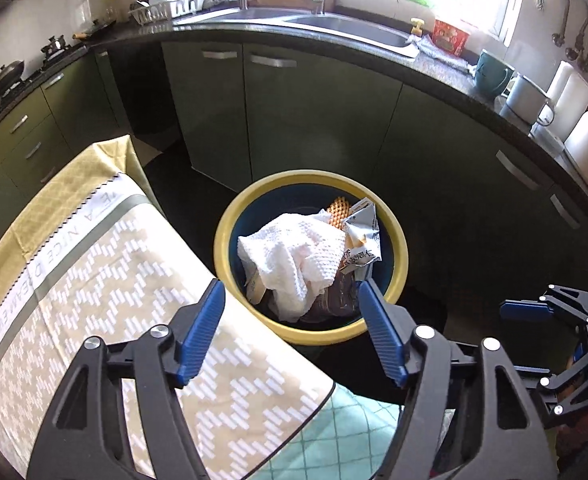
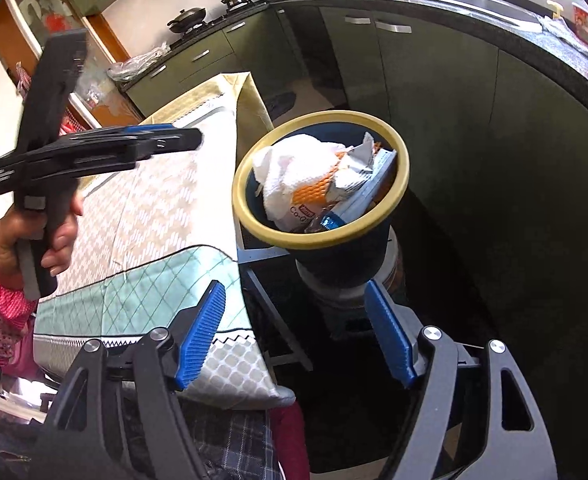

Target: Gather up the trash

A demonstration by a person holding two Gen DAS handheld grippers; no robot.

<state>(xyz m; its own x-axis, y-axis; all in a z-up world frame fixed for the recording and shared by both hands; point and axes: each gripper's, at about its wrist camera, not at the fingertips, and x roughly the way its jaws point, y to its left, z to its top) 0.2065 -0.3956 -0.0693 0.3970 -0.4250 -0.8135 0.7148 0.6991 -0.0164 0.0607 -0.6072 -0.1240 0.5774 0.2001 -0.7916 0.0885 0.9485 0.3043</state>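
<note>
A blue bin with a yellow rim (image 1: pixel 219 240) (image 2: pixel 322 242) stands beside the table, raised on a white base. It is heaped with a crumpled white towel (image 1: pixel 294 252) (image 2: pixel 281 176), an orange foam net (image 1: pixel 340 210) (image 2: pixel 314 190) and a silver wrapper (image 1: pixel 364 224) (image 2: pixel 354 172). My left gripper (image 1: pixel 291 300) hangs open over the bin's near rim with nothing between its pads. In the right wrist view a hand (image 2: pixel 59 236) holds it side-on above the table. My right gripper (image 2: pixel 294 296) is open and empty, low beside the bin's base.
The table (image 1: pixel 93 280) (image 2: pixel 153 208), under a patterned cloth, lies left of the bin. Green cabinets (image 1: pixel 314 120) and a dark counter curve behind, with a sink (image 1: pixel 334 24), a dish rack (image 1: pixel 169 6) and mugs (image 1: pixel 492 74). Dark floor surrounds the bin.
</note>
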